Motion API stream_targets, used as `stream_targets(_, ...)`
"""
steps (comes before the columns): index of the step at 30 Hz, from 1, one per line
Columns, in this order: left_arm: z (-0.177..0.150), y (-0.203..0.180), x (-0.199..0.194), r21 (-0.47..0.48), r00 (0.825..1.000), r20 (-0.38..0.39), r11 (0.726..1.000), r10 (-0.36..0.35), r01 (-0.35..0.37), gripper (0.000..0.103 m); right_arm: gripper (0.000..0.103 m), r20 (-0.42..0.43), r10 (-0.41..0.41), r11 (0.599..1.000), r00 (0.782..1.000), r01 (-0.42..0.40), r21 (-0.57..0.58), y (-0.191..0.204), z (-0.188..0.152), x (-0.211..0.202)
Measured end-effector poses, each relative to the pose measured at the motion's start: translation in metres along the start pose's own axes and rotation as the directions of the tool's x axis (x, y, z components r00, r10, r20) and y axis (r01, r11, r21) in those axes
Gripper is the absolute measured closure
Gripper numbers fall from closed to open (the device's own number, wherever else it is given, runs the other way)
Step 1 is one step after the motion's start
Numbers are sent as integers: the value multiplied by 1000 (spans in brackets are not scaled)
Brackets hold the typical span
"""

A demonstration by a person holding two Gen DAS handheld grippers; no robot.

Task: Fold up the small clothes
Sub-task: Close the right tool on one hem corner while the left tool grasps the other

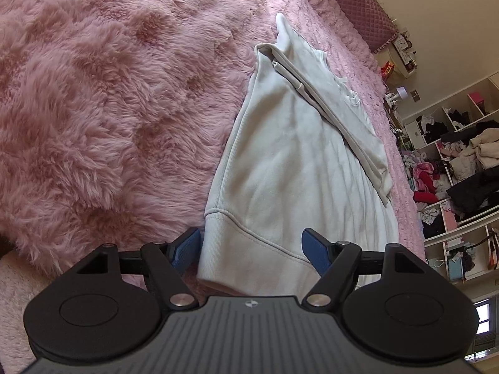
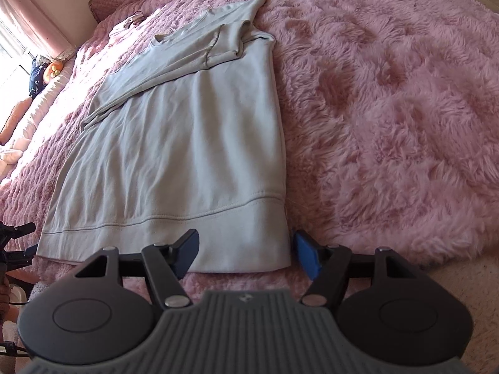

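A pale cream sweatshirt [image 1: 290, 162] lies flat on a fluffy pink blanket [image 1: 103, 93], with its sleeves folded across the chest. My left gripper [image 1: 251, 249] is open and low over the hem's left corner, which lies between its blue pads without being pressed. In the right wrist view the same sweatshirt [image 2: 187, 131] stretches away from me. There my right gripper [image 2: 248, 251] is open, straddling the hem's right corner; one pad is over the ribbed band and the other just off the cloth's edge. The left gripper's black frame [image 2: 15, 240] shows at the hem's far corner.
Open shelves [image 1: 461, 168] stuffed with clothes stand beyond the bed's right side. A quilted pink headboard [image 1: 358, 3] is at the far end. A small white item [image 2: 128, 21] lies near the headboard, and pillows [image 2: 37, 93] line the window side.
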State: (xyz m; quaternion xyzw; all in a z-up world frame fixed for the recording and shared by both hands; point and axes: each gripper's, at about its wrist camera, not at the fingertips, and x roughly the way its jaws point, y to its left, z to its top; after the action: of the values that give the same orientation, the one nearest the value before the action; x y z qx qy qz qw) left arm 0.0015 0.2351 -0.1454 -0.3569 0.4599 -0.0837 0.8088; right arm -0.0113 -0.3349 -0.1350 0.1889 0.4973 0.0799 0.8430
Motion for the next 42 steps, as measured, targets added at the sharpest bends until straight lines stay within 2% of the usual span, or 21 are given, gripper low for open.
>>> stream_targets(7,-2,3,3,2,999,-30,1000,-25,25,17,38,-45,23,999,999,-25,-32,5,3,11)
stream_targets(15,0,-10,17,46,997,-65,998,-44,47,17,36,-31,0,998,1000,-2,-56,13,7,18)
stream_targets(17,1,-14,20,66,996,-70,996,-48,53,17,41,-31,3,998,1000,-5,-61,15,7,18)
stream_targets(19,1,-18,21,81,997,-55,996,-44,49,24,55,-27,-16,997,1000,14,-71,16,6,18)
stream_targets(22,1,-19,21,79,997,-53,995,-54,58,32,64,-30,-29,996,999,27,-80,14,5,16)
stream_targets(27,-1,-18,22,64,995,-64,995,-73,77,35,64,-47,-15,996,999,11,-92,13,6,15)
stream_targets(31,-4,-16,24,53,995,-76,996,-71,76,35,57,-81,5,994,997,-13,-104,12,4,18)
stream_targets(32,-4,-16,25,52,994,-77,996,-71,75,35,59,-77,-4,995,997,-4,-101,11,4,19)
stream_targets(36,-6,-17,24,55,994,-79,996,-71,75,38,77,-61,-8,997,998,3,-75,8,4,20)
stream_targets(42,-6,-19,21,61,994,-76,995,-80,84,45,83,-46,0,999,999,-2,-54,4,4,16)
